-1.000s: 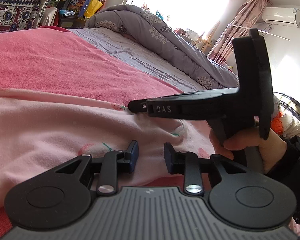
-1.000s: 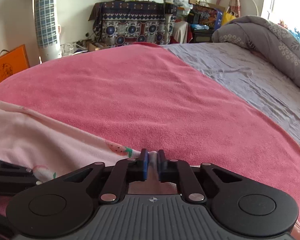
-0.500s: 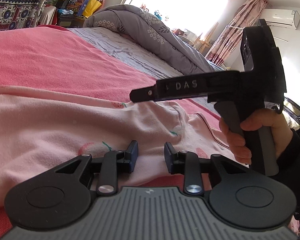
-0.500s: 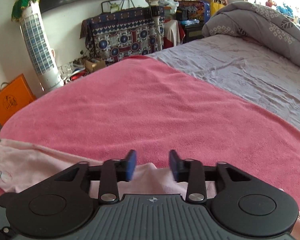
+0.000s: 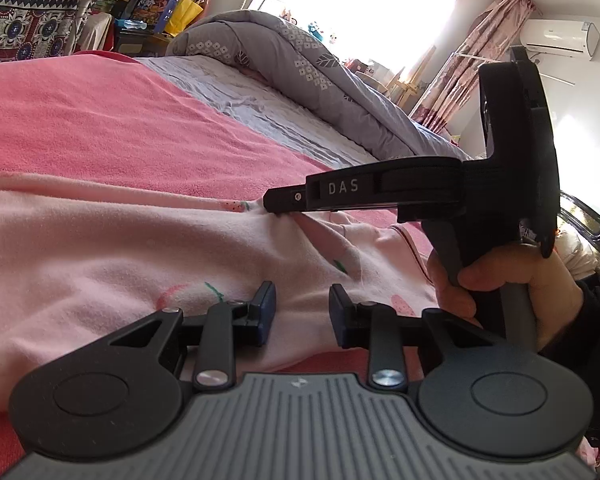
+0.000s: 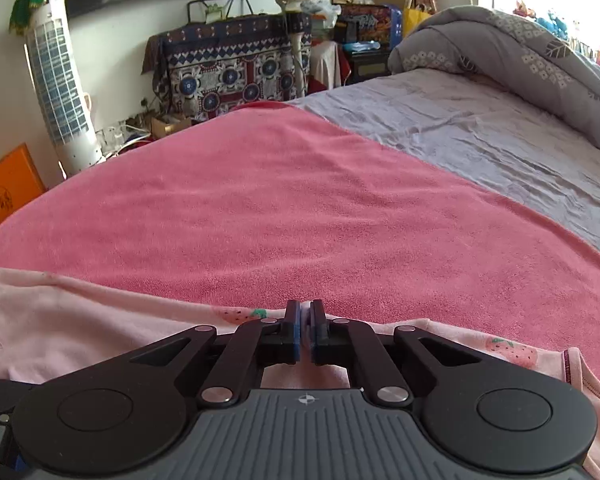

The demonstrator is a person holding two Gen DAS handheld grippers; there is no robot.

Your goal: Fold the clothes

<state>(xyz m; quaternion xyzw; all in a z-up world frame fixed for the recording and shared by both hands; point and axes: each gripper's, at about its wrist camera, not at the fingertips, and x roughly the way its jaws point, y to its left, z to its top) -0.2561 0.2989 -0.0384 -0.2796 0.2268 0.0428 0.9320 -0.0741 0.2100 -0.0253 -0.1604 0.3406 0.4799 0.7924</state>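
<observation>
Right wrist view shows my right gripper (image 6: 305,330) squeezed tight on the far edge of the pink garment (image 6: 80,336), with a bit of cloth pinched between its blue pads. Half a second ago those jaws stood wide apart above the cloth, so I have just grabbed it.

Left wrist view shows the same thing from the side: the right gripper (image 5: 274,205) now bites the cloth just by a little strawberry print, and the cloth pulls up into a small peak there. A moment ago it hung higher, clear of the cloth. A hand (image 5: 512,280) holds its handle.

My left gripper (image 5: 302,310) has not changed. Its jaws are spread apart and hold nothing, with the cloth lying just under and between them.

The garment lies spread across the near side of the pink blanket (image 6: 300,200) on the bed, and it looks mostly flat.

So I think I have one edge ready to lift and fold over. How many folds are made, I cannot tell.
</observation>
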